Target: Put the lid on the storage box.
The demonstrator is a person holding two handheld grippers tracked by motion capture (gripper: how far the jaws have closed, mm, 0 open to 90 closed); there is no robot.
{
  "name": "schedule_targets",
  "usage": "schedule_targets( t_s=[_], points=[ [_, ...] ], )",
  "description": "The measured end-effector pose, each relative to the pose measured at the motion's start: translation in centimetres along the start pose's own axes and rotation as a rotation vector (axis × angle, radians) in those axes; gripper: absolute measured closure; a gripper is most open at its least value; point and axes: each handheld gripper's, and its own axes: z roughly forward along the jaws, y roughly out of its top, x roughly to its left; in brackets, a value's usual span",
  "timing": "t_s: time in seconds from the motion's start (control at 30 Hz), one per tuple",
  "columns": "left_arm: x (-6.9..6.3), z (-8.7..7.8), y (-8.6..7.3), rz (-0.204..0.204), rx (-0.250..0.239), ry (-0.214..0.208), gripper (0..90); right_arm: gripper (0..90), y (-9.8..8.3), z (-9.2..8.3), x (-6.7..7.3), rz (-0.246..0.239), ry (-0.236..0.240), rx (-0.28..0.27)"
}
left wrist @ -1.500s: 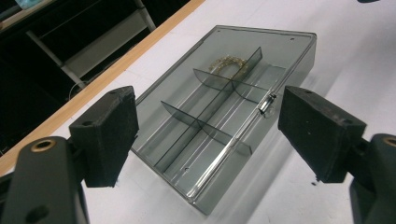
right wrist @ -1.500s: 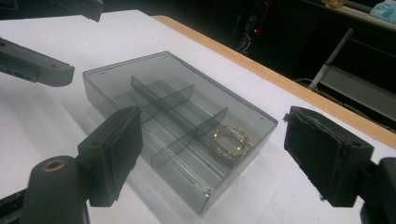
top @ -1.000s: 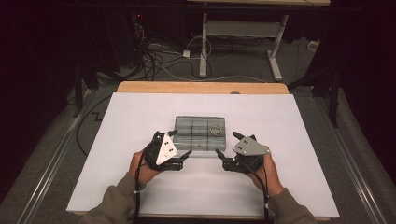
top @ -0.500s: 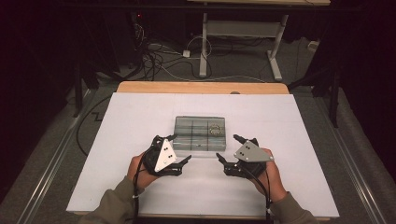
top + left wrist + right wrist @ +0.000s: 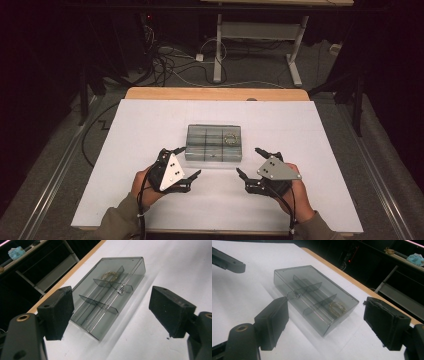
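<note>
Both grippers are pulling back from the smoky plastic box (image 5: 214, 143); left gripper (image 5: 184, 164) and right gripper (image 5: 250, 162) are standing wide apart, empty. It is lying mid-table (image 5: 150, 125), closed.

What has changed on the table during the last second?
Both tongs drew back from the box toward the person. The left tongs moved only a little; the right tongs moved further, back and out to the side. Both are open and hold nothing. The box has not moved, its lid is shut, and the bracelet lies in the same compartment.
</note>
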Motion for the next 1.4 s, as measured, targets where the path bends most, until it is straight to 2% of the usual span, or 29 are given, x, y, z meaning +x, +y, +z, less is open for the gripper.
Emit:
schedule_targets(
  t_s=[0.73,1.17,1.23,1.4],
  points=[
    [-0.3,-2.4,-1.4,0.008,-0.012,0.016,18.9,20.7,-1.2,-2.2,-0.2,-0.004,-0.028,0.007],
    [-0.5,-3.0,-2.3,0.012,-0.005,0.022,18.8,20.7,-2.2,-3.2,-0.6,-0.009,-0.056,0.021],
    [-0.5,-3.1,-2.5,0.021,0.010,0.024,18.9,20.7,-2.4,-3.3,-0.7,-0.007,-0.059,0.023],
    [-0.7,-3.0,-3.4,-0.037,-0.006,0.025,18.9,20.7,-2.8,-3.6,-1.0,0.001,-0.068,0.031]
  ],
)
